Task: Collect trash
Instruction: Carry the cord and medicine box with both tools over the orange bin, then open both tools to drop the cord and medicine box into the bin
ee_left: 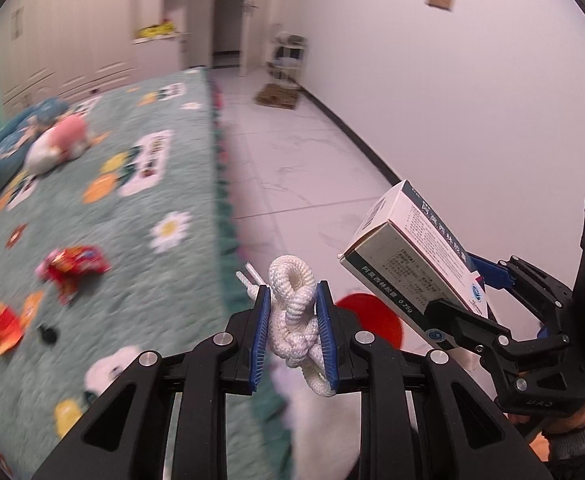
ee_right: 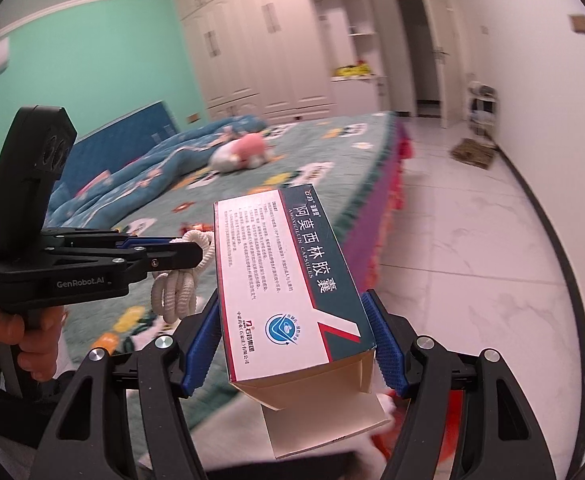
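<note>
My left gripper (ee_left: 293, 316) is shut on a knotted white rope (ee_left: 294, 312) and holds it in the air beside the bed; the rope also shows in the right wrist view (ee_right: 178, 280). My right gripper (ee_right: 294, 344) is shut on a white and dark green medicine box (ee_right: 288, 280) with an open end flap; the box also shows in the left wrist view (ee_left: 412, 256). A red snack wrapper (ee_left: 74, 266) and a red and orange wrapper (ee_left: 0, 322) lie on the bed cover. A small black object (ee_left: 48, 334) lies near them.
The bed (ee_left: 140, 208) with a teal flower cover fills the left. A pink and white plush toy (ee_left: 58, 142) and a blue quilt (ee_right: 144, 164) lie on it. A red round thing (ee_left: 376, 318) sits below the grippers. White tiled floor (ee_left: 304, 160) runs to a doormat (ee_left: 276, 96).
</note>
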The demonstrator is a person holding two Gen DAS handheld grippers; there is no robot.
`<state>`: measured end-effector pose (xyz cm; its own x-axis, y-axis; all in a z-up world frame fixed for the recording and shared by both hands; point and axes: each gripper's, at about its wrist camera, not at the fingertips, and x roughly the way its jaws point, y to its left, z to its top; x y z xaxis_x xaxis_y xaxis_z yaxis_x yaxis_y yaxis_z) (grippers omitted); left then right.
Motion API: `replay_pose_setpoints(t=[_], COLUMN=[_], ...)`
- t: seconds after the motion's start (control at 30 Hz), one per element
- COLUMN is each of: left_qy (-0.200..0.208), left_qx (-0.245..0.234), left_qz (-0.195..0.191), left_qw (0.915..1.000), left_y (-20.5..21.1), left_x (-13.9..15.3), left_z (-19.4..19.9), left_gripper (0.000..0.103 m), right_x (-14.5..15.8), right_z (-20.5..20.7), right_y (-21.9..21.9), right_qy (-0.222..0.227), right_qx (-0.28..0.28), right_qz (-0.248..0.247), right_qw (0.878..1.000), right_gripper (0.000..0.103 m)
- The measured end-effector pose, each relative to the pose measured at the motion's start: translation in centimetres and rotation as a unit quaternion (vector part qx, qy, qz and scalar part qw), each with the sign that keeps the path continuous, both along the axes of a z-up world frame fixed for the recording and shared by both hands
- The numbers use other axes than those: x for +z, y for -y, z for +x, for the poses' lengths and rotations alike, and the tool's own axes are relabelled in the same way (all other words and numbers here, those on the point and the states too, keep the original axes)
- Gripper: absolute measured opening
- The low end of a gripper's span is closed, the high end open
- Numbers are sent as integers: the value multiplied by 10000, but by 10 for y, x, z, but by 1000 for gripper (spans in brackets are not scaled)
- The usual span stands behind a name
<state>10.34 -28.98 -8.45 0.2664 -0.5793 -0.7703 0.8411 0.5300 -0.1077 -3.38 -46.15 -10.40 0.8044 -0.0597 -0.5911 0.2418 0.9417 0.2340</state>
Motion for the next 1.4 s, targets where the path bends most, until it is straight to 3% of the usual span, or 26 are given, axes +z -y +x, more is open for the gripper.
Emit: replay_pose_setpoints(t=[0.37, 0.8, 1.1, 1.4], left_qy=[-367, -1165, -1320, -1313], left_qx=[-1051, -1530, -1636, -1680], left_qz=[263, 749, 1261, 1384], left_qw=[9934, 9785, 9695, 9672], left_y=[103, 190, 219, 226], left_x=[-40, -126, -181, -186], left_z=[-38, -45, -44, -43], left_gripper=[25, 25, 28, 32], right_x=[-42, -94, -125, -142], right_z=[-64, -104, -103, -89], right_y=[84, 146, 161, 167], right_qy=[-393, -899, -1165, -1279], right_qx=[-1114, -1919, -2023, -1912], right_qz=[254, 431, 621, 749], right_qw=[9927, 9763, 9704, 9703], right_gripper=[67, 67, 67, 67])
